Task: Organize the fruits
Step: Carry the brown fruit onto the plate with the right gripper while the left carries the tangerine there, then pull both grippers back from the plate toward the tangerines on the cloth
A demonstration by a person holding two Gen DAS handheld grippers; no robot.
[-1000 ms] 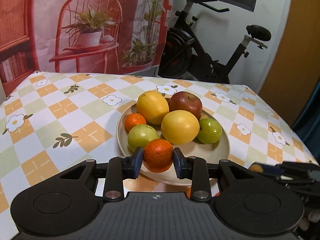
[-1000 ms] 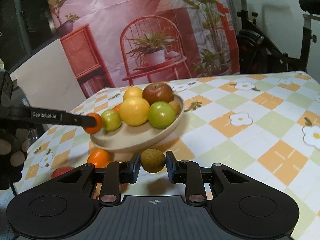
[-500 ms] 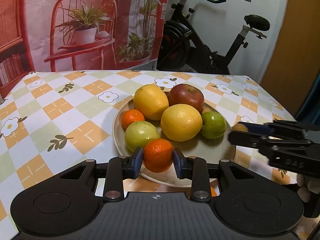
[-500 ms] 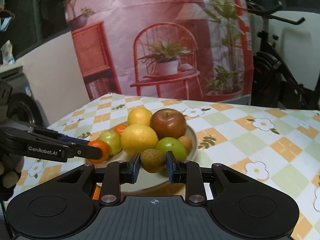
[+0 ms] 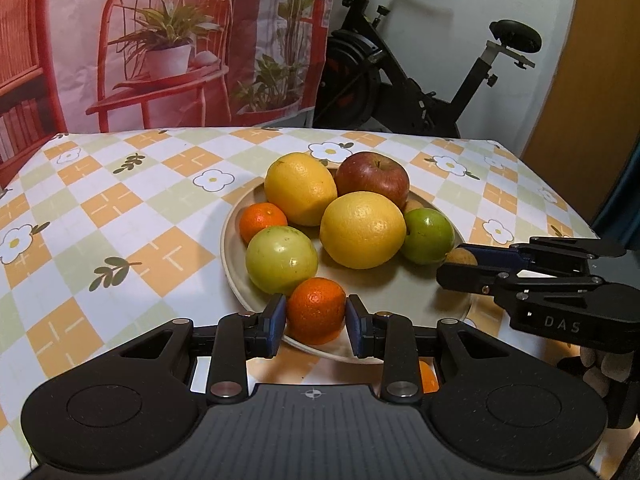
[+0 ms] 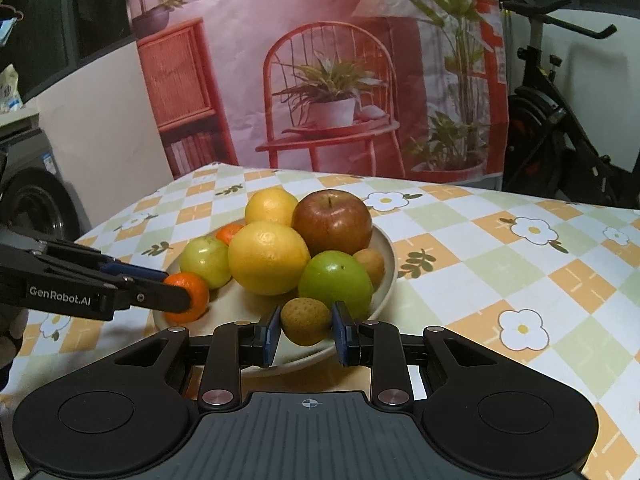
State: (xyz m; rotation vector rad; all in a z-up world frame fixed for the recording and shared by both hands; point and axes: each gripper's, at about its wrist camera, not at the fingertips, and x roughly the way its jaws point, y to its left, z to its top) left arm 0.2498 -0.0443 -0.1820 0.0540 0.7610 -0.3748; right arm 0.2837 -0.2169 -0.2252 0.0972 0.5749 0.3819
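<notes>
- Your left tongs [image 5: 316, 320] are clenched on a mandarin [image 5: 316, 314] at the near rim of the beige plate [image 5: 230, 240].
- Your right tongs [image 6: 305, 328] grip a small brownish-yellow fruit [image 6: 306, 320] over the plate's near edge.
- Only the left view shows another orange fruit [image 5: 427, 378] on the desk [image 5: 120, 208] under the tongs.
- Only the right view clearly shows a brown fruit [image 6: 370, 264] tucked beside the green apple [image 6: 335, 282].

From the left wrist we look down along the fingers [image 5: 276, 326] across the worktop [image 5: 120, 208]; our right-wrist view faces leftward; both closely share the plate [image 6: 386, 258].
</notes>
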